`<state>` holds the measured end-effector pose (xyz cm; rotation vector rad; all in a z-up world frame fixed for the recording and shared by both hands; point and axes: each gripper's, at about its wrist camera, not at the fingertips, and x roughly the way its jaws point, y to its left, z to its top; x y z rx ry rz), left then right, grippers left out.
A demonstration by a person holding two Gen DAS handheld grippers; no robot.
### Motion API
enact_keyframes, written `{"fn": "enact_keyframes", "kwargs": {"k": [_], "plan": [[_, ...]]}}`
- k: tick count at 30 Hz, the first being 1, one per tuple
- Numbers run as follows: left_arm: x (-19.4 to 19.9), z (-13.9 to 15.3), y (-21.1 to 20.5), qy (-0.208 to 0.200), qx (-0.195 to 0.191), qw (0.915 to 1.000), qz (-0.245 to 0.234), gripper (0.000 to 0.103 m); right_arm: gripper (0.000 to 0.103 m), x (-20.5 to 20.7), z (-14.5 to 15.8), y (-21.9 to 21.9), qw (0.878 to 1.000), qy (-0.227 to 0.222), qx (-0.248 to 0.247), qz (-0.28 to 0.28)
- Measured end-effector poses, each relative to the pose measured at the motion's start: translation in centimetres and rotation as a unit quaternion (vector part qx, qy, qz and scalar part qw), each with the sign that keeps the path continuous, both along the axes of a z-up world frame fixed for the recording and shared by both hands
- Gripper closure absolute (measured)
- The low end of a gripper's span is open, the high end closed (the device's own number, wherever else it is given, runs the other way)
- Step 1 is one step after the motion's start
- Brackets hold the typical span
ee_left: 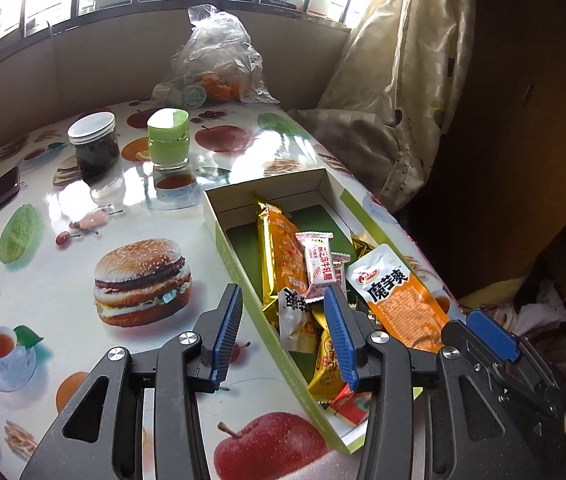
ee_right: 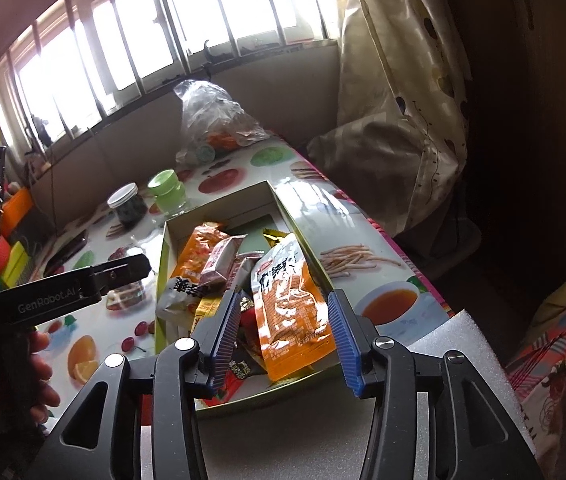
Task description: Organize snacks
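**Snacks boxed, both grippers hanging empty above them**

The snacks sit piled in a shallow green-sided box (ee_left: 230, 258) that lies along the right edge of the counter (ee_left: 63, 280), near its front corner. On top at the near end lies an orange pouch (ee_right: 289, 308), leaning against the box's right wall; beside it run a long gold-and-orange bar (ee_left: 283, 264) and a small pink-and-white candy (ee_left: 317, 266), with more wrappers half buried underneath.

The right hand-held gripper (ee_right: 283, 340) hovers over the orange pouch with its jaws apart, pads clear of the wrapper and nothing gripped. The left hand-held gripper (ee_left: 285, 336) straddles the box's left wall, jaws partly open and also empty.

I'd judge this a release step: a packet is in and the hands are free. No loose snack shows on the counter, only two jars (ee_left: 93, 142) and a plastic bag (ee_left: 213, 60) towards the far edge, so the next move probably calls for straightening the heap or finding a further packet.
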<state>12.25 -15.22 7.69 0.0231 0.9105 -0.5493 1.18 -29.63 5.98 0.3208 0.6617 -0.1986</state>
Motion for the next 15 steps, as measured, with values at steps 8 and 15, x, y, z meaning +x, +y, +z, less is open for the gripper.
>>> {"fn": "enact_keyframes", "kwargs": {"k": [8, 15], "plan": [[-3.8, -0.2, 1.6, -0.037, 0.032, 0.9988, 0.006, 0.059, 0.056, -1.8, 0.1, 2.1, 0.999, 0.006, -0.033, 0.014], [-7.1, -1.7, 3.0, -0.046, 0.056, 0.9973, 0.006, 0.059, 0.055, -3.7, -0.9, 3.6, 0.998, 0.022, -0.056, 0.018]]}}
